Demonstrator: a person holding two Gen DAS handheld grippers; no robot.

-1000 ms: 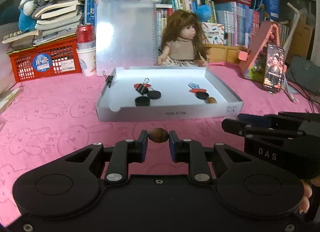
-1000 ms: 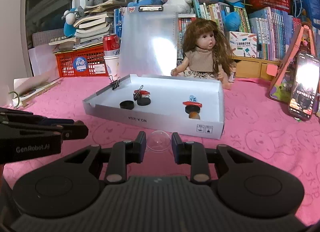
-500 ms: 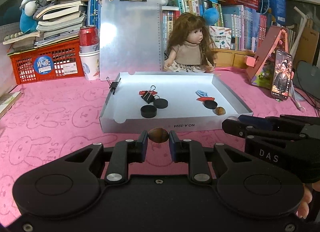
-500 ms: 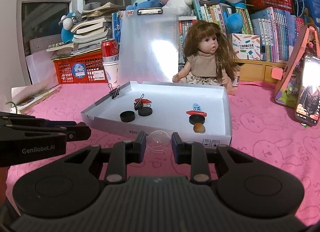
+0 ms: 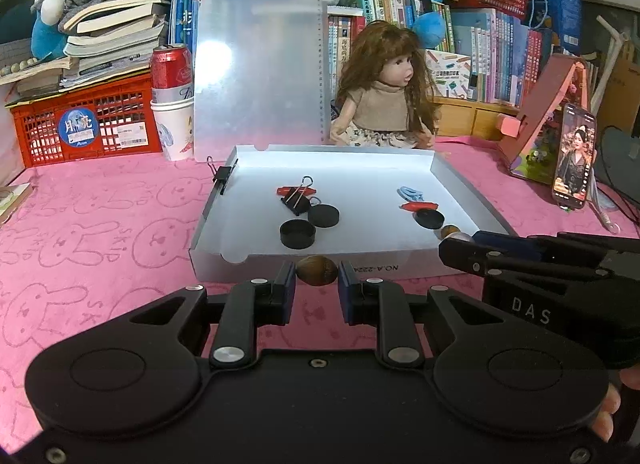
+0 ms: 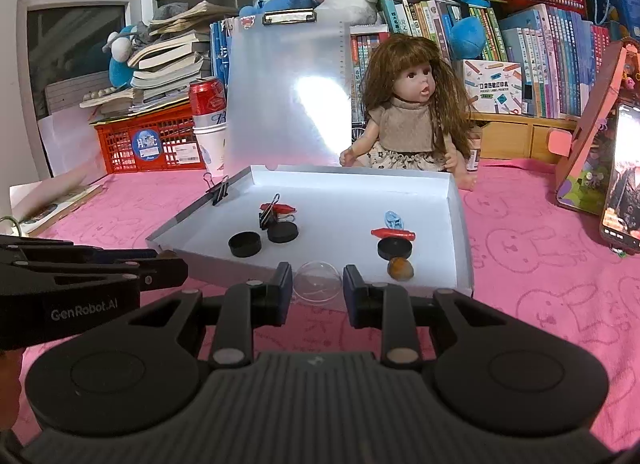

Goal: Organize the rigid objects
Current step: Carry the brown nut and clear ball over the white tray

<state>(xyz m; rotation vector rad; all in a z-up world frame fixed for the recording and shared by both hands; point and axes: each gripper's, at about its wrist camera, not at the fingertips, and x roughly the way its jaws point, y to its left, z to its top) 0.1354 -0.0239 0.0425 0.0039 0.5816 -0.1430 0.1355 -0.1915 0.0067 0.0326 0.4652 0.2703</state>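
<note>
The brown bead (image 5: 316, 270) sits pinched between the two pads of the left hand-held gripper (image 5: 317, 278), just in front of the near wall of the white tray (image 5: 400, 268), and the clear ball (image 6: 318, 281) is clamped in the same way in the right hand-held gripper (image 6: 318, 284), also at the near wall. Both things are held above the pink desk (image 5: 100, 232) and are not yet inside the tray. The tray already contains two groups: on the left two black caps (image 5: 297, 234), a black binder clip (image 5: 298, 197) and a red piece, on the right one black cap (image 5: 429, 219), a red piece (image 5: 418, 205), a pale blue clip (image 5: 410, 191) and another brown bead (image 6: 400, 267). So I judge the sorting is well on its way, and what is left is to carry these two things over the wall and set each one down in a group; which group, the pictures do not tell. Compared with one second ago, the tray looks larger and nearer in both wrist views, so both hands have come closer to it, while the grip on the bead and on the ball is unchanged. Behind the tray stand a clipboard (image 5: 260, 67) and a doll (image 5: 384, 95).
</note>
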